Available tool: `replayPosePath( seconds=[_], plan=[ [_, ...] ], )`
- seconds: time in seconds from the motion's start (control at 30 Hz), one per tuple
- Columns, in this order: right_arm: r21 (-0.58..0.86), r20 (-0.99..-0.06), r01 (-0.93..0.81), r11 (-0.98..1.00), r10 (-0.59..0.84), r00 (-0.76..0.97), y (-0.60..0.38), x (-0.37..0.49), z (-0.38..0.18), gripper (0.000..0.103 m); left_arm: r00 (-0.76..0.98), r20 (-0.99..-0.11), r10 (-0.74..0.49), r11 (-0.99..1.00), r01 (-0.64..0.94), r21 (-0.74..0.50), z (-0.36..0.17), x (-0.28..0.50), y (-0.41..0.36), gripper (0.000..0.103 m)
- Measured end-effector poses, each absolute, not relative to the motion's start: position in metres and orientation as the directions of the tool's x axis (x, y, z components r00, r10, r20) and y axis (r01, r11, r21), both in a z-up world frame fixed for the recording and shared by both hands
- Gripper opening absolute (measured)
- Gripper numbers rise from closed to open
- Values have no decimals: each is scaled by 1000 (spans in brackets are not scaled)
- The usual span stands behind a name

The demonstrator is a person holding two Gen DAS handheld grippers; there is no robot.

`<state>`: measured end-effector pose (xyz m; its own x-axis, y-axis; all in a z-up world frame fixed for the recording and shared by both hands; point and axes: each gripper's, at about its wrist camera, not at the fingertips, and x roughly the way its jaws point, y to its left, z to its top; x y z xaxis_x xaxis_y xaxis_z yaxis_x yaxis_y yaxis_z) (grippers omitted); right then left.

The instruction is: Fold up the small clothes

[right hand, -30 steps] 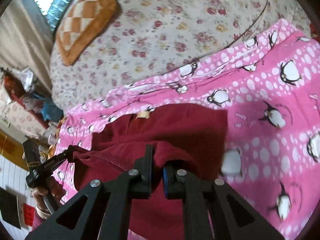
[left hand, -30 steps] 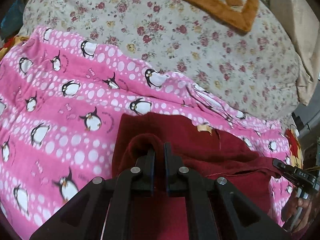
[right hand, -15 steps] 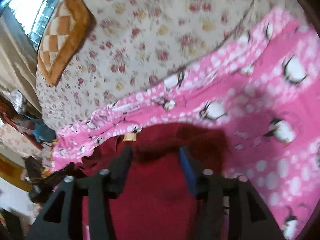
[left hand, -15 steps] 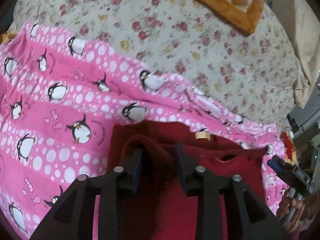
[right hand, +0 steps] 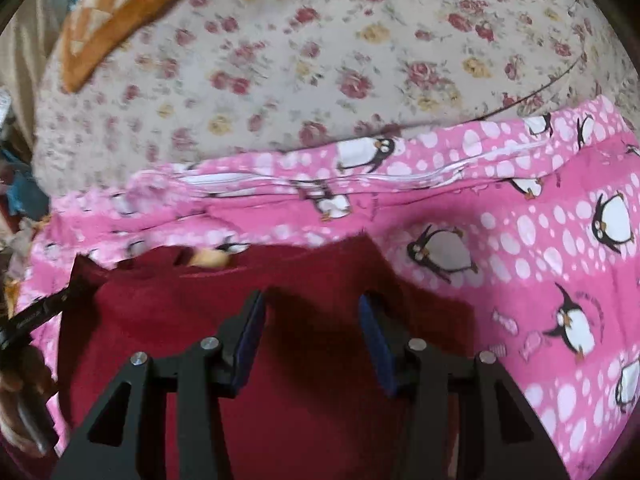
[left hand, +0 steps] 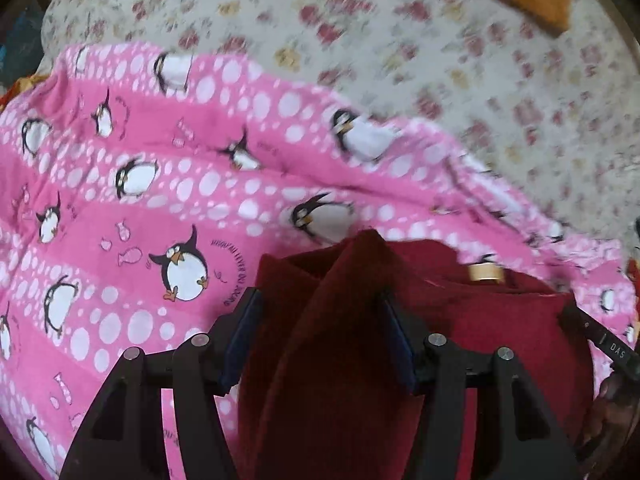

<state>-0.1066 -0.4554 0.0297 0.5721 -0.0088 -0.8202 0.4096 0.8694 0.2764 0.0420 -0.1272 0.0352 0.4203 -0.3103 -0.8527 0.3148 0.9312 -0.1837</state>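
Both my tongs were pinched shut on the dark red cloth a moment ago, and now they have let go. My left tongs are opening, and a tall bump of red cloth stands between the pads without being pressed. My right tongs are apart too, with flat red cloth lying under the gap.

That bump could go wrong. It may stick to a pad and lift when I pull away, and then the fold would flop open. It could also fall over crooked and leave a lumpy edge.

The red cloth lies right in front of me on the pink penguin blanket. Its long way runs left to right. The folded edge is on the far side, and a small tan tag sits there, so I think the neck points away from me. I cannot tell what kind of clothes it is.

Farther off is the flowery sheet. Farthest away lies an orange cushion.
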Motion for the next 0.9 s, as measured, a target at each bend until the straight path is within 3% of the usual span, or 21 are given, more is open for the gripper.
replayPosePath(
  seconds=[0.17, 0.47, 0.9],
  plan=[
    [251, -839, 435, 865, -30, 544, -459, -98, 14, 48, 423, -863, -278, 940, 305, -154, 21, 45, -131, 38],
    [116, -822, 379, 918, -125, 555, -421, -133, 60, 51, 474, -823, -312, 927, 341, -155, 52, 15, -122, 38],
    [66, -819, 336, 940, -141, 557, -381, -180, 88, 55, 472, -791, -389, 881, 440, -171, 84, -62, -117, 38]
  ],
)
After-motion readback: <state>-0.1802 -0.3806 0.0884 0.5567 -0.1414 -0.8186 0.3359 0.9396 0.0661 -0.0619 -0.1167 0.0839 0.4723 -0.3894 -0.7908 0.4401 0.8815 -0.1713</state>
